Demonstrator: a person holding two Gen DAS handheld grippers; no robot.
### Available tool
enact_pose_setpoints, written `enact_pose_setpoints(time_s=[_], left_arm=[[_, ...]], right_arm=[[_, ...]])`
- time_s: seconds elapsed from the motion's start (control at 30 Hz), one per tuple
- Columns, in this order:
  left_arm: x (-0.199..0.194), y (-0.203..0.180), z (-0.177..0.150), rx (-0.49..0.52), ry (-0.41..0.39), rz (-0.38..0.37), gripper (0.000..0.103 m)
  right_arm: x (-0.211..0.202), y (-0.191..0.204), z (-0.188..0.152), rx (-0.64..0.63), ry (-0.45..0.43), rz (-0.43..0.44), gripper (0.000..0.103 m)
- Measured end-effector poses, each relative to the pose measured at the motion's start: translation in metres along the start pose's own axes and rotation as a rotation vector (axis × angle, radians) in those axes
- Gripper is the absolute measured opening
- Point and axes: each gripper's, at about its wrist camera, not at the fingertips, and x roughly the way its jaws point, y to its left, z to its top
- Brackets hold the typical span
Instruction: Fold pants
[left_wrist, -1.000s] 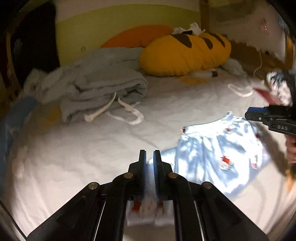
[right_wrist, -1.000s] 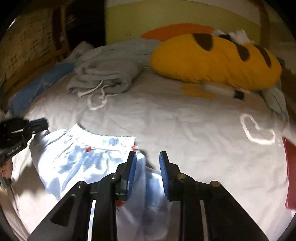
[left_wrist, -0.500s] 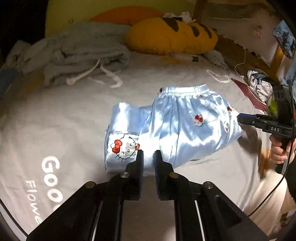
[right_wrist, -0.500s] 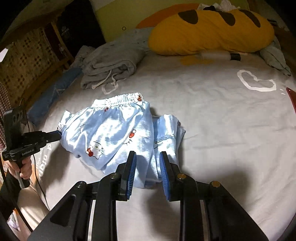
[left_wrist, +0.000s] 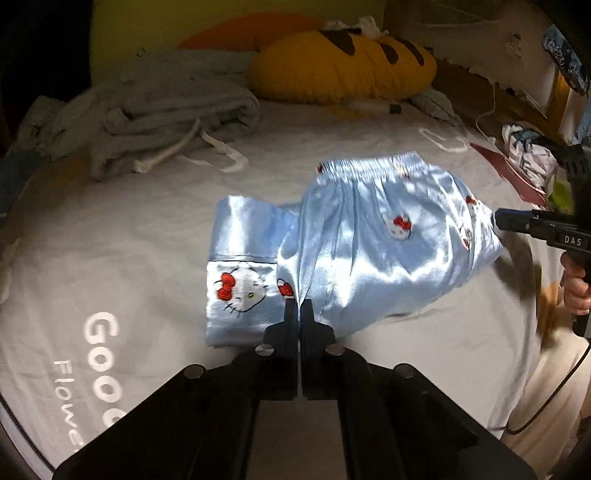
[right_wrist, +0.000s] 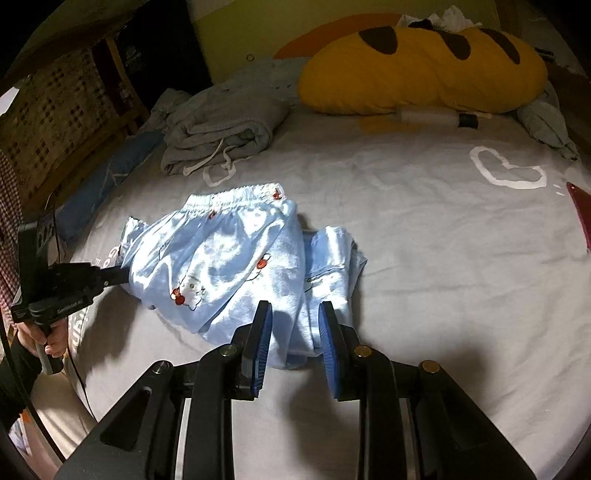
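Satin, pale-blue pants (left_wrist: 373, 254) printed with cat faces and red bows lie folded into a compact bundle near the middle of the bed (right_wrist: 443, 258), the gathered waistband on the far edge and a folded leg panel protruding on one side. Grey sheet lies bare on every side of the bundle, broadest toward the white heart print (right_wrist: 508, 170). Left hand-held gripper (left_wrist: 297, 314): fingers pressed fully together, tips at the near edge of the bundle, where a fine ridge of fabric runs up from between them; whether fabric is actually pinched cannot be told. Right hand-held gripper (right_wrist: 295, 328): blue-padded fingers partly spread over the bundle's near corner, the pads clear of the cloth. Both tools slope downward toward the bed; in each view the opposite tool enters from the side, gripped by a hand (right_wrist: 46, 338). Beyond the pants: crumpled grey sweatpants (left_wrist: 166, 118) with white drawstrings, well apart; farther back, a yellow cushion (right_wrist: 424, 70) with dark patches against the headboard.
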Motion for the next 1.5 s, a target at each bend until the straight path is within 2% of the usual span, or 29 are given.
enact_pose_setpoints(time_s=[0.17,0.3,0.47,0.67,0.87,0.97,1.1,1.23,1.27,1.3,1.33,1.5], left_arm=[[-0.014,0.014,-0.005,-0.058,-0.031,0.094,0.000],[-0.007,0.023,-0.009,-0.074,-0.009,0.161,0.000],[-0.001,0.029,-0.009,-0.103,0.017,0.171,0.000],[-0.001,0.028,-0.007,-0.094,0.016,0.194,0.000],[-0.002,0.025,-0.008,-0.071,0.018,0.222,0.001],[-0.002,0.025,-0.008,-0.073,0.019,0.219,0.001],[-0.004,0.027,-0.008,-0.086,0.018,0.209,0.001],[-0.004,0.027,-0.008,-0.084,0.018,0.207,0.001],[-0.004,0.027,-0.008,-0.084,0.018,0.208,0.001],[-0.004,0.027,-0.008,-0.084,0.018,0.209,0.001],[-0.004,0.027,-0.008,-0.084,0.015,0.207,0.001],[-0.015,0.022,-0.004,-0.080,-0.031,0.158,0.001]], right_arm=[[-0.005,-0.007,-0.003,0.017,0.002,0.024,0.026],[-0.004,0.004,-0.004,-0.041,0.004,0.028,0.026],[0.006,0.020,-0.011,-0.112,0.061,0.059,0.026],[0.019,0.032,-0.018,-0.174,0.108,0.030,0.026],[0.023,0.013,-0.016,-0.098,0.102,-0.047,0.026],[0.022,0.009,-0.015,-0.073,0.110,-0.006,0.026],[0.022,0.024,-0.020,-0.160,0.127,0.024,0.026],[0.033,0.040,-0.027,-0.250,0.152,-0.046,0.026],[0.033,0.039,-0.027,-0.241,0.155,-0.053,0.016],[0.033,0.037,-0.028,-0.223,0.147,-0.061,0.006],[0.030,0.034,-0.027,-0.205,0.128,-0.073,0.001],[0.004,0.026,-0.016,-0.169,-0.057,-0.189,0.000]])
